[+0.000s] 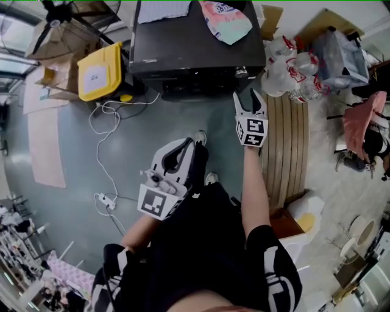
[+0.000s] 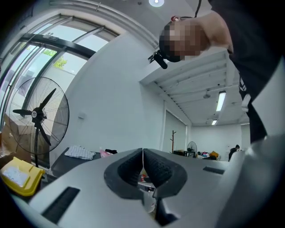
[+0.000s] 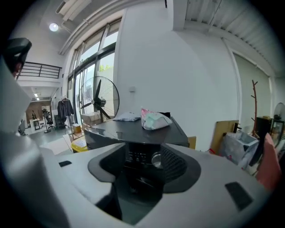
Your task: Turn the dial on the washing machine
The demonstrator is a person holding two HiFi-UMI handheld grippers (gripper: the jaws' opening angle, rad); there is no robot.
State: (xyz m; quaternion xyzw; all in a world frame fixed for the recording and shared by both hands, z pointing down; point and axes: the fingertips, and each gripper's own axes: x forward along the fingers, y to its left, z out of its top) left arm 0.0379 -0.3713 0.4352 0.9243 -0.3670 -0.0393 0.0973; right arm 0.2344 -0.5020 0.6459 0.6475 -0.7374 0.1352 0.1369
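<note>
The black washing machine point(image 1: 195, 42) stands ahead of me, with its control panel facing me. Its silver dial point(image 3: 156, 159) sits on that panel and shows between the jaws in the right gripper view, a short way off and not touched. In the head view the dial point(image 1: 242, 72) is a small bright spot just beyond my right gripper point(image 1: 248, 97). My right gripper point(image 3: 144, 167) points at the panel, open, with nothing held. My left gripper point(image 1: 190, 143) hangs lower, near my body, tilted upward. In its own view the left gripper point(image 2: 143, 162) is shut and empty.
A pink-green bag point(image 1: 226, 18) and a white cloth point(image 1: 163, 9) lie on the machine's top. A yellow bin point(image 1: 100, 70) stands to its left, with a white cable and power strip point(image 1: 106, 198) on the floor. Packed bottles point(image 1: 292, 70) and a slatted wooden board point(image 1: 289, 146) are on the right.
</note>
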